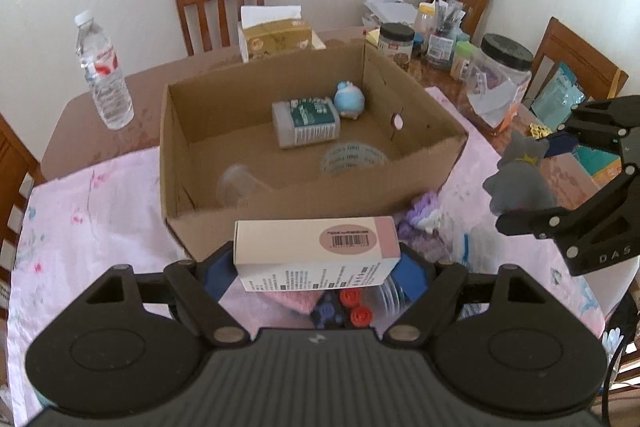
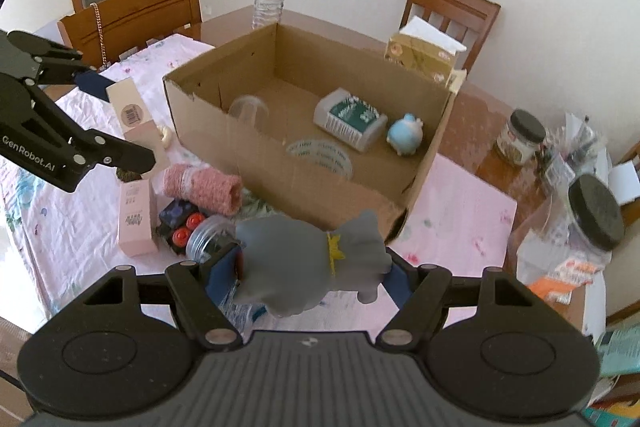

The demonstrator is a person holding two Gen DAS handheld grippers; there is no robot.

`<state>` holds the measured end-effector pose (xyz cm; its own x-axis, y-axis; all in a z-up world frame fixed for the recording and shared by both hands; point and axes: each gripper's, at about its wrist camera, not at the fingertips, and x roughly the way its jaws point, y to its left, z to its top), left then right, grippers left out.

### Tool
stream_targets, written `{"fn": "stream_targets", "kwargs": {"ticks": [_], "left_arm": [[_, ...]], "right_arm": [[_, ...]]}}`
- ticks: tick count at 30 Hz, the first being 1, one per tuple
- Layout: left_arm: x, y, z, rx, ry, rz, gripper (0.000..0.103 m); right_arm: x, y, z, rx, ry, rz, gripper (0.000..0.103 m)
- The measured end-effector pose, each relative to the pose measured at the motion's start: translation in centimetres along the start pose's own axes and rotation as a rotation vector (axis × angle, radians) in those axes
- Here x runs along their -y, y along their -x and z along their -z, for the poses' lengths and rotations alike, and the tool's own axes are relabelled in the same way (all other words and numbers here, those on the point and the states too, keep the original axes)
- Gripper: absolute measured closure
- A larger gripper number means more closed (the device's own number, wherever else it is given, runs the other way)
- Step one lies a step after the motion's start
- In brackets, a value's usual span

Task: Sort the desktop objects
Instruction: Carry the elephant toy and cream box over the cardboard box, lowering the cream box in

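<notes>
While both loads hang short of it, the open box (image 1: 304, 131) on the counter (image 1: 100, 211) lies ahead of and below both tools, its near wall still to be cleared. Left tool (image 1: 316, 263) grips a pink carton (image 1: 316, 247), long axis crosswise between its pads. Right tool (image 2: 312, 267) clamps a grey toy (image 2: 312, 263) at the box's near corner, about equally close.

open brown cardboard box (image 1: 280, 131) at table middle, on pink floral cloth (image 1: 100, 219). in box: white bottle lying down (image 1: 306, 123), blue round toy (image 1: 350, 101) beside it. clear plastic water bottle (image 1: 104, 71) stands behind box at left. tissue box (image 1: 276, 37) behind box. black-lidded jars (image 1: 496, 75) right of box. pink knitted roll (image 2: 204, 189) before box.
</notes>
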<state>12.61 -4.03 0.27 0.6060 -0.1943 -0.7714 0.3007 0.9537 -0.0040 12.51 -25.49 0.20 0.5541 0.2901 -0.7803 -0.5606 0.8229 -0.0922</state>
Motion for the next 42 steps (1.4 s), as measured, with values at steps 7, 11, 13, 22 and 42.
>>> {"fn": "stream_targets", "kwargs": {"ticks": [7,11,13,22,42], "left_arm": [[-1.2,-1.2,-3.0,0.016,0.021,0.01,0.022],[-1.8,-2.0,-4.4,0.017,0.024,0.001,0.022],[-2.0,-2.3,-5.3,0.018,0.02,0.0,0.022],[-2.7,-4.1,-8.1,0.015,0.001,0.0,0.022],[-5.1,-10.1,-12.1,-0.036,-0.009,-0.017,0.015]], "right_arm": [[1.1,-0.3,-2.1,0.027,0.021,0.016,0.025],[1.9,-0.6,-3.2,0.04,0.02,0.021,0.025],[2.4,-0.8,-3.8,0.046,0.014,0.018,0.025],[4.1,-2.5,-6.2,0.049,0.001,0.013,0.025],[6.2,-6.4,-9.7,0.009,-0.015,0.026,0.025]]}}
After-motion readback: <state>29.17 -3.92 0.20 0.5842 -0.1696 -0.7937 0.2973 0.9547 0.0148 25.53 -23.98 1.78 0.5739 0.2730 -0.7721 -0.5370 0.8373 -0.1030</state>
